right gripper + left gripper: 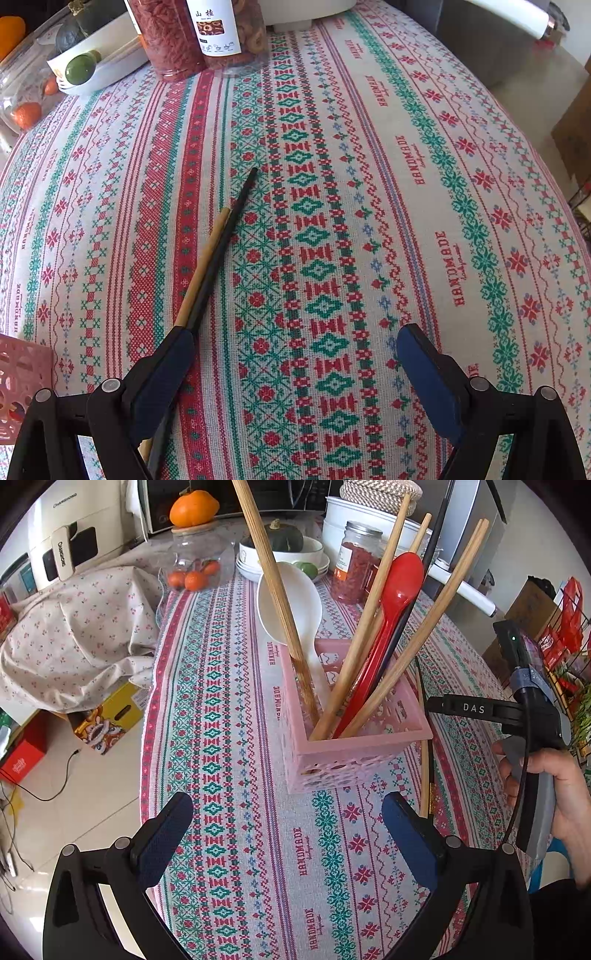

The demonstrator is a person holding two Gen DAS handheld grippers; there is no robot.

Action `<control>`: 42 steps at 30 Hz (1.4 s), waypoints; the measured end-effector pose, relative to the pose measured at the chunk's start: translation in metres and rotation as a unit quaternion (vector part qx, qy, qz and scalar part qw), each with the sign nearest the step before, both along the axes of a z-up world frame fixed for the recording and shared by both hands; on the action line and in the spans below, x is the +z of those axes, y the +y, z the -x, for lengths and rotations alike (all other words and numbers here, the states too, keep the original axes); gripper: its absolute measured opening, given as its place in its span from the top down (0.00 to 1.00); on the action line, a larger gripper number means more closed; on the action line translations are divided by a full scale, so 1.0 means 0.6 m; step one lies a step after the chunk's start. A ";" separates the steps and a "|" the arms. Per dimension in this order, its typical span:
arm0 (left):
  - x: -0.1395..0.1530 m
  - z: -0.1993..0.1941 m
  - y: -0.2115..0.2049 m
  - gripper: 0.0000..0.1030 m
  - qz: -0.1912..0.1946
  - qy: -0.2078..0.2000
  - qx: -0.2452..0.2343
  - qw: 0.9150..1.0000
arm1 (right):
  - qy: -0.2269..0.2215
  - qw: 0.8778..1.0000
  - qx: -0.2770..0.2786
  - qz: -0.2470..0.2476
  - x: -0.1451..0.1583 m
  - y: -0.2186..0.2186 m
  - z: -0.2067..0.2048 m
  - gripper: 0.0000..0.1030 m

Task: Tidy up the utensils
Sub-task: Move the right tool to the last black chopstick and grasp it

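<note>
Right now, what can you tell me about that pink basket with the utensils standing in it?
The pink basket looks like plastic, square, with cut-out patterned walls. It stands upright on the patterned tablecloth. Inside lean several wooden chopsticks, a white spoon, a red spoon and a black chopstick. Two more chopsticks, one wooden and one black, lie on the cloth to its right. Neither hand-held gripper touches it.

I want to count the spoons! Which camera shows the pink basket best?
The left wrist view: the pink perforated plastic basket stands whole on the tablecloth, holding a red spoon, a white spoon and wooden chopsticks. The right wrist view catches only its corner at the left edge.
</note>
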State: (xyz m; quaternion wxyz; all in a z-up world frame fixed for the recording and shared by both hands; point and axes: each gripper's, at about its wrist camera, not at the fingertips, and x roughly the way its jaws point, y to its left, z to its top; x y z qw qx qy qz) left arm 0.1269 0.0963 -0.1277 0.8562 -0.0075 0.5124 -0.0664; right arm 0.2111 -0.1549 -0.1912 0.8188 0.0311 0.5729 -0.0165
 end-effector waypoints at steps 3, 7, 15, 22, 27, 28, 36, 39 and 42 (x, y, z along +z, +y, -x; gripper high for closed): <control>-0.001 0.000 0.001 0.00 -0.001 0.001 0.000 1.000 | -0.001 1.000 0.002 -0.006 0.002 0.006 -0.004 0.10; -0.002 -0.001 -0.001 0.00 -0.003 0.002 -0.001 1.000 | 0.005 1.000 0.011 0.005 -0.005 0.015 -0.005 0.10; -0.003 0.001 -0.012 0.00 -0.004 0.004 -0.006 1.000 | 0.028 0.999 0.030 0.025 -0.013 0.039 -0.005 0.11; 0.002 0.005 -0.034 0.00 -0.002 0.007 -0.023 1.000 | 0.033 0.998 0.046 0.036 -0.006 0.049 0.004 0.45; 0.007 0.012 -0.067 0.00 -0.007 0.008 -0.043 0.999 | 0.038 0.998 0.053 0.023 0.005 0.020 0.012 0.84; 0.007 0.014 -0.076 0.00 -0.009 0.009 -0.048 0.999 | 0.041 0.998 0.053 0.017 0.006 0.012 0.014 0.87; 0.008 0.025 -0.166 0.00 -0.035 0.011 -0.101 0.994 | 0.047 0.999 0.019 0.006 0.023 -0.086 0.028 0.96; 0.004 0.030 -0.212 0.00 -0.052 0.008 -0.131 0.990 | 0.041 0.999 0.008 -0.005 0.035 -0.120 0.036 0.96; -0.004 0.022 -0.250 0.00 -0.059 0.011 -0.145 0.988 | 0.035 0.999 0.002 -0.014 0.048 -0.149 0.047 0.96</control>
